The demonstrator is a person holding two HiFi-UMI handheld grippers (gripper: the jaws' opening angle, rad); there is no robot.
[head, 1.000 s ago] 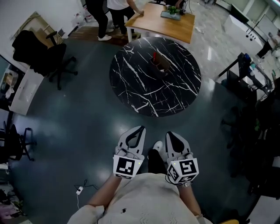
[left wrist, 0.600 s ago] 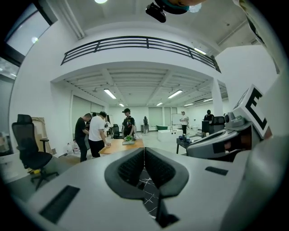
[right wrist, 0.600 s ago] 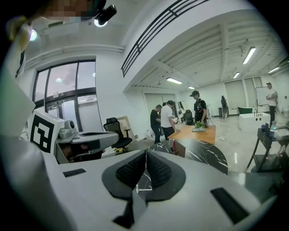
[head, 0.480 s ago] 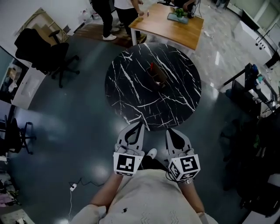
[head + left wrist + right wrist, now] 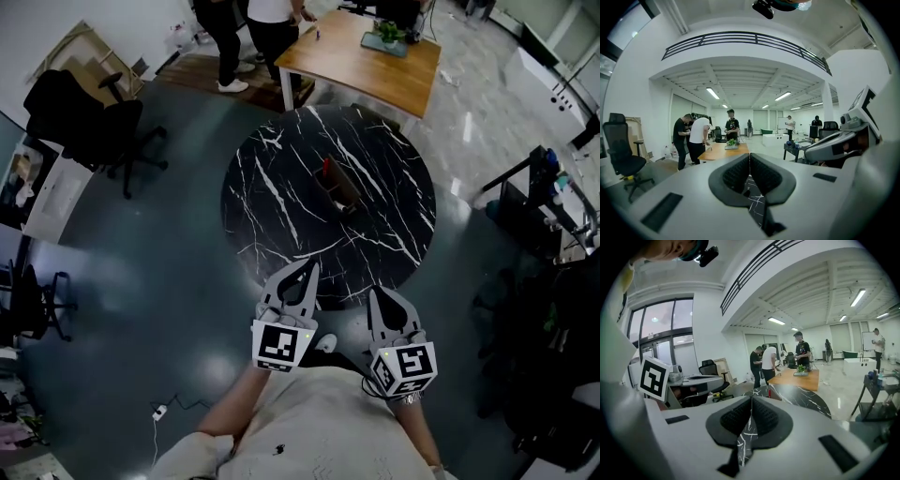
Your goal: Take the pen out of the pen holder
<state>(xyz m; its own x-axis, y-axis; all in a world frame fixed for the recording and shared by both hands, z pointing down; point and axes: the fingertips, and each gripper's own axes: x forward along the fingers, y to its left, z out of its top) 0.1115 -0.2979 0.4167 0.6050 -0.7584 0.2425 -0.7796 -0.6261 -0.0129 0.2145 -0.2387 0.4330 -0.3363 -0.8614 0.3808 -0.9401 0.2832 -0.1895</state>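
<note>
Jaws of the left gripper are pressed together, pad against pad, with nothing between them. Jaws of the right gripper are likewise together and empty. In the head view both grippers sit side by side at 6 o'clock, close to the person's torso, tips aimed toward 12 o'clock at the near rim of the table. This table is round, black and white-veined. The holder lies near its centre, well apart from both grippers. The pen, red, stands at the holder's 11 o'clock end. A wooden desk stands beyond at 12 o'clock, with 2 people at its left corner. A chair stands at 10 o'clock.
</note>
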